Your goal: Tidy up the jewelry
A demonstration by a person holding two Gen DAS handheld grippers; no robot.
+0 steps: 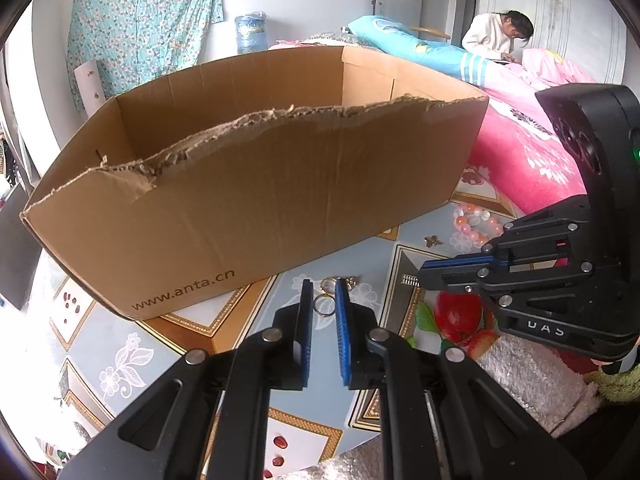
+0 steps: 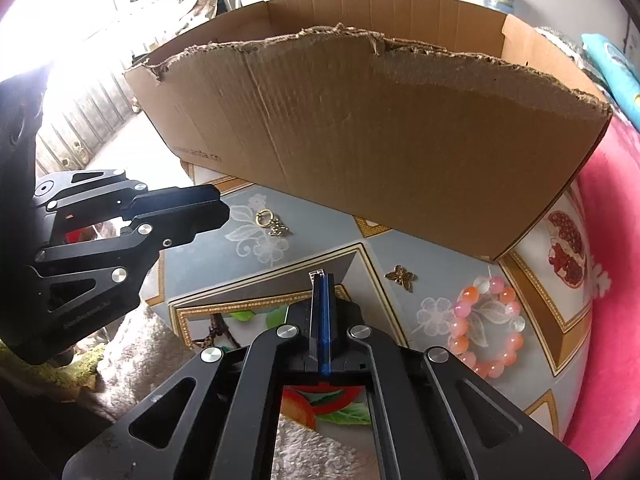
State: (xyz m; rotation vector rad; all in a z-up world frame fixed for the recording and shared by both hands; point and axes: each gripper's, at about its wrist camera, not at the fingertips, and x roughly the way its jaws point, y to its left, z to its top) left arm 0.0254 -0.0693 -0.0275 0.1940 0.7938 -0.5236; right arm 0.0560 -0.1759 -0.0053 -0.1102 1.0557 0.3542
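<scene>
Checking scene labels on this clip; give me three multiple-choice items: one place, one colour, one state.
1. The bead bracelet lies:
A. in the cardboard box
B. on the table outside it
C. on the bed

2. The small flower-shaped charm is:
A. gold
B. blue
C. red

3. The right gripper's jaws are:
A. wide open
B. closed together
C. out of view

1 B: the bead bracelet rests on the table, beside the cardboard box.
2 A: the charm gleams gold.
3 B: the right gripper shows its blue pads meeting.
</scene>
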